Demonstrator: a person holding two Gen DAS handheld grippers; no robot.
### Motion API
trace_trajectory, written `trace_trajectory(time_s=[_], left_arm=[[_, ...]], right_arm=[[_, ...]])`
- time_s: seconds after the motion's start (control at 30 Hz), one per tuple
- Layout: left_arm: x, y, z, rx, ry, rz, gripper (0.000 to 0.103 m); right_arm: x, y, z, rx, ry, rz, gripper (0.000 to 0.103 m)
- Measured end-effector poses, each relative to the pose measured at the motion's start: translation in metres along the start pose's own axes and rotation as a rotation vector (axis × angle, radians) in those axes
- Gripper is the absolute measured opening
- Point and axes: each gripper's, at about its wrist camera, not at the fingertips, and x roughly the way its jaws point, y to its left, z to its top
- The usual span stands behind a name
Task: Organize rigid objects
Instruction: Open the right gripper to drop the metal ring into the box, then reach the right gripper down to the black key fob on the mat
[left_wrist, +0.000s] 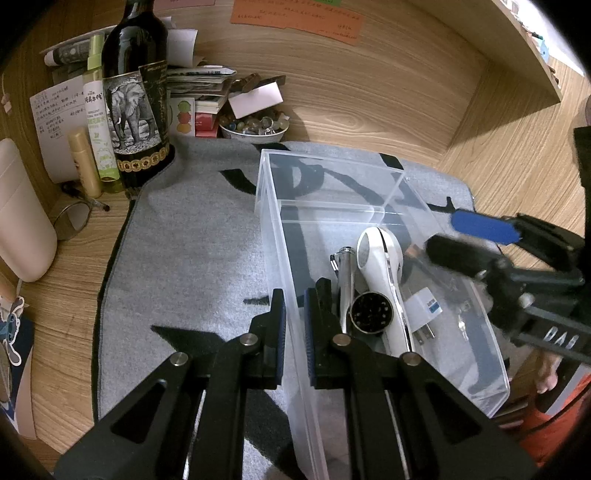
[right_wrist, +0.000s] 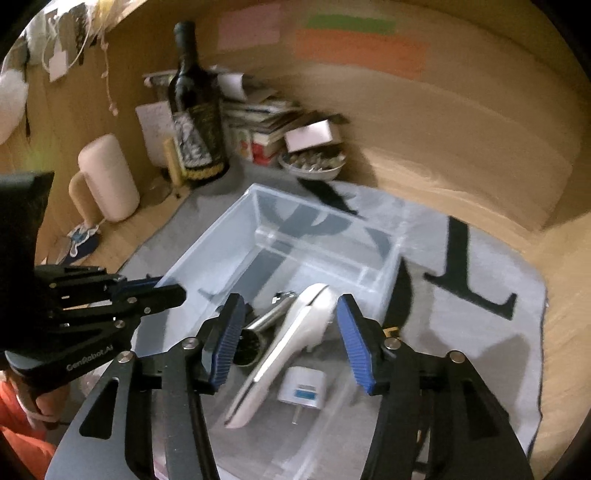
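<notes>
A clear plastic box (left_wrist: 325, 177) (right_wrist: 229, 236) stands on a grey mat. Inside lie a white handheld device (left_wrist: 384, 266) (right_wrist: 291, 339), a silver flashlight (left_wrist: 347, 291) (right_wrist: 266, 321), and a white plug adapter (left_wrist: 424, 308) (right_wrist: 304, 387). My left gripper (left_wrist: 294, 310) is shut on the box's left wall; it also shows in the right wrist view (right_wrist: 162, 288). My right gripper (right_wrist: 291, 343) is open and empty above the items in the box; it also shows in the left wrist view (left_wrist: 465, 240).
A dark wine bottle (left_wrist: 133, 92) (right_wrist: 195, 122), small bottles (left_wrist: 98, 122), a bowl of beads (left_wrist: 255, 127) (right_wrist: 314, 162), stacked papers (left_wrist: 199, 81) and a cream canister (left_wrist: 18, 214) (right_wrist: 107, 177) crowd the back left. The grey mat (left_wrist: 192, 240) covers the wooden desk (left_wrist: 369, 92).
</notes>
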Motion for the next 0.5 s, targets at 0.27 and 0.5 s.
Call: trace_trajectory(time_s=[0.27, 0.5], left_arm=[[-0.001, 0.001, 0.000, -0.007, 0.001, 0.002, 0.009], [-0.001, 0.001, 0.000, -0.007, 0.002, 0.003, 0.009]], right_arm=[[-0.027, -0.033, -0.002, 0.078, -0.073, -0.072, 0.050], [-0.045, -0.066, -0.022, 0.143, -0.102, -0.184, 0.060]])
